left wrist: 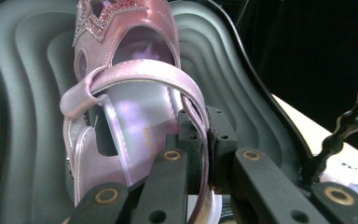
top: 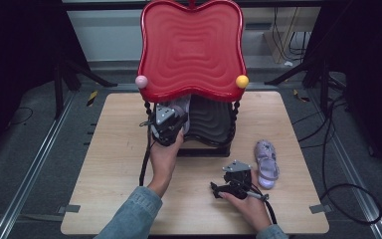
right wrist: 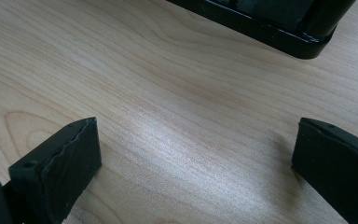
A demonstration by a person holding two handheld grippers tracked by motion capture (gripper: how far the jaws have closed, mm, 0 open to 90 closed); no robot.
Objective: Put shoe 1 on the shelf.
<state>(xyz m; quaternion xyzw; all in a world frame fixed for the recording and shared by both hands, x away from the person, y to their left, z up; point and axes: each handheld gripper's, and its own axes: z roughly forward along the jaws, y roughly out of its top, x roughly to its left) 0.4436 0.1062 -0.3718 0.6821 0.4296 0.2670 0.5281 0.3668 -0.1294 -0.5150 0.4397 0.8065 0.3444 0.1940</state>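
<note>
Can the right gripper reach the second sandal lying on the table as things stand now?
Probably yes. The right gripper is open and holds nothing, and the sandal lies on bare table close beside it, nothing between them. The left gripper is shut on the other sandal.

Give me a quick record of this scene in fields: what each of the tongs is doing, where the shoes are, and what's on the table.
left tongs: shut on the strap of a pink sandal
sandal's place: over the black lower shelf
right tongs: open, over bare table
second sandal: lying on the table, right of the stand
stand: red top tray
</note>
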